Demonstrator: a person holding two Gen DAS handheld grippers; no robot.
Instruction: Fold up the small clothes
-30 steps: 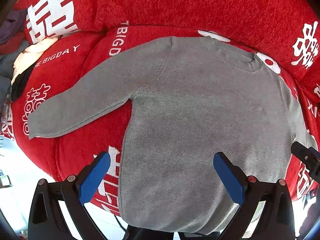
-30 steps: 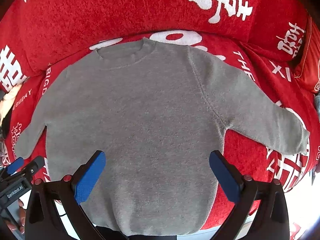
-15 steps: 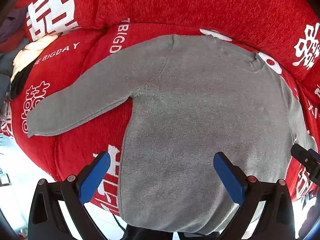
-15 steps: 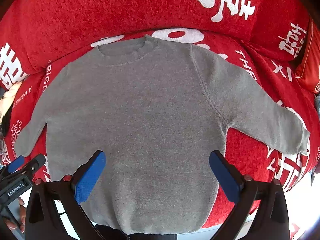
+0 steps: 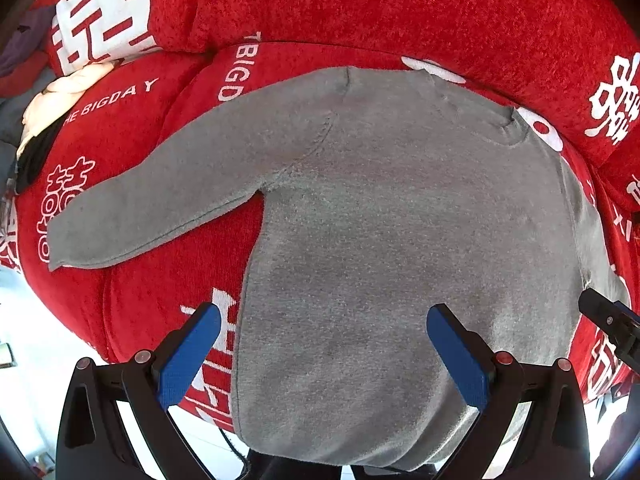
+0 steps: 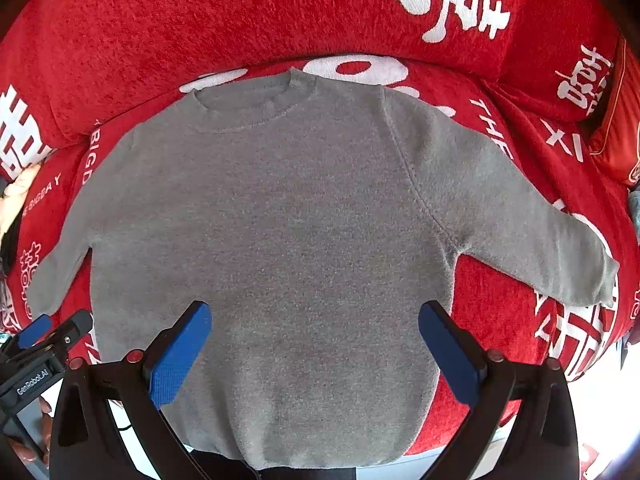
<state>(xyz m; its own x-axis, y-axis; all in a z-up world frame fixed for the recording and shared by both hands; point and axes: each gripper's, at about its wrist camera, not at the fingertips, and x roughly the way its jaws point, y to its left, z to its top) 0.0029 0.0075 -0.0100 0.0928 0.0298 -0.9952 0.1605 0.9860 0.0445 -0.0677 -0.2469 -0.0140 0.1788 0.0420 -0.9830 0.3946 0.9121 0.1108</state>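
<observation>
- Hovering both tongs over the small grey knit sweater [image 6: 288, 240], spread flat, face up, on the red sofa cover with white lettering [image 6: 200, 20]; no fold made yet.
- Left tongs [image 5: 324, 356] wide open, holding nothing.
- Right tongs [image 6: 316, 352] wide open, empty too.
- Next, I reckon: pinch a sleeve cuff [image 5: 60, 240], bring it across the body.
- Containers: none in view.
</observation>
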